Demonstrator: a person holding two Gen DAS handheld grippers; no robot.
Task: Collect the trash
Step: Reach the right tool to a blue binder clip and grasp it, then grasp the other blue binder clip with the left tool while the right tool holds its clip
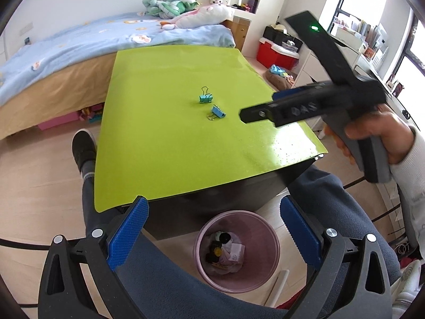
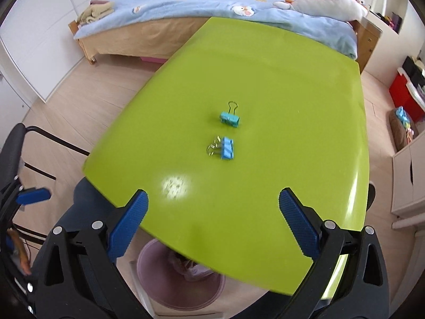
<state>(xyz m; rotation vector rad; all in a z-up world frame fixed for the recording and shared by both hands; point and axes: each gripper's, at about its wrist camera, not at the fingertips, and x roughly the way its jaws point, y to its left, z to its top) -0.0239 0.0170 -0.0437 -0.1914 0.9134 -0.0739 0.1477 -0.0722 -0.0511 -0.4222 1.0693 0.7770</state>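
Observation:
Two blue binder clips lie on the green table top (image 1: 164,143). One clip (image 1: 205,97) (image 2: 230,118) lies farther away, the other clip (image 1: 218,112) (image 2: 226,147) nearer. A pink waste bin (image 1: 236,250) (image 2: 170,284) holding several bits of trash stands on the floor under the table's near edge. My left gripper (image 1: 213,228) is open and empty, above the bin. My right gripper (image 2: 212,212) is open and empty, above the table's near part, short of the clips. In the left wrist view it (image 1: 245,115) hovers right of the clips.
A bed with a blue cover (image 1: 79,40) and plush toys stands behind the table. My legs (image 1: 332,199) and a shoe (image 1: 83,146) are by the table. A red box (image 1: 276,53) and white cabinets (image 2: 409,175) are to the right. A chair (image 2: 16,154) stands at the left.

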